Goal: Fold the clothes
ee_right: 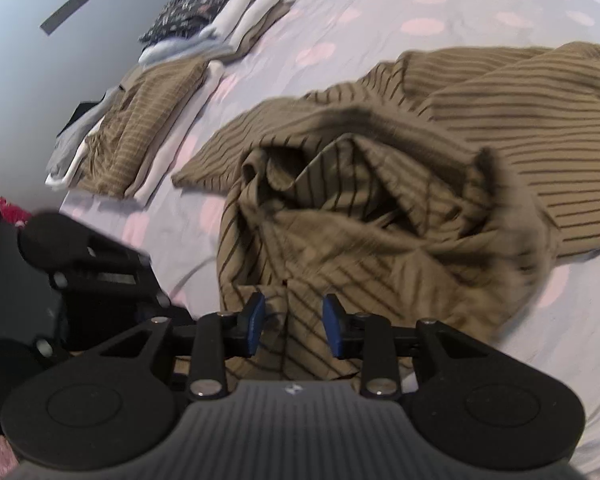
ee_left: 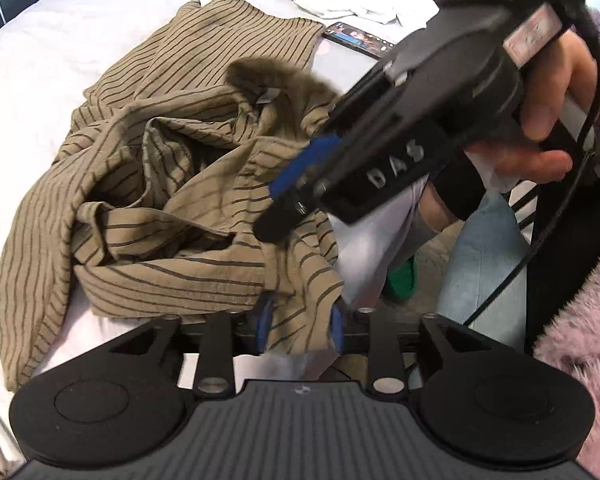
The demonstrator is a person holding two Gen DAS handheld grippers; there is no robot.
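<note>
A brown shirt with thin dark stripes [ee_left: 160, 168] lies crumpled on the pale bed sheet [ee_left: 40, 60]. My left gripper [ee_left: 300, 326] is open at the shirt's near edge, and a hanging fold of cloth lies loosely between its blue pads [ee_left: 263, 320]. My right gripper [ee_right: 294, 326] is also open, with the striped cloth [ee_right: 380, 208] lying in the gap between its pads [ee_right: 334, 326]. In the left wrist view the right gripper [ee_left: 286, 204] reaches in from the upper right over the bunched middle of the shirt, held by a hand [ee_left: 552, 92].
A phone [ee_left: 358, 40] and white clothes [ee_left: 340, 0] lie beyond the shirt. Folded garments are stacked along the bed's far left edge [ee_right: 140, 128], with a dark patterned pile [ee_right: 196, 12] behind. The person's jeans leg [ee_left: 480, 260] stands beside the bed edge.
</note>
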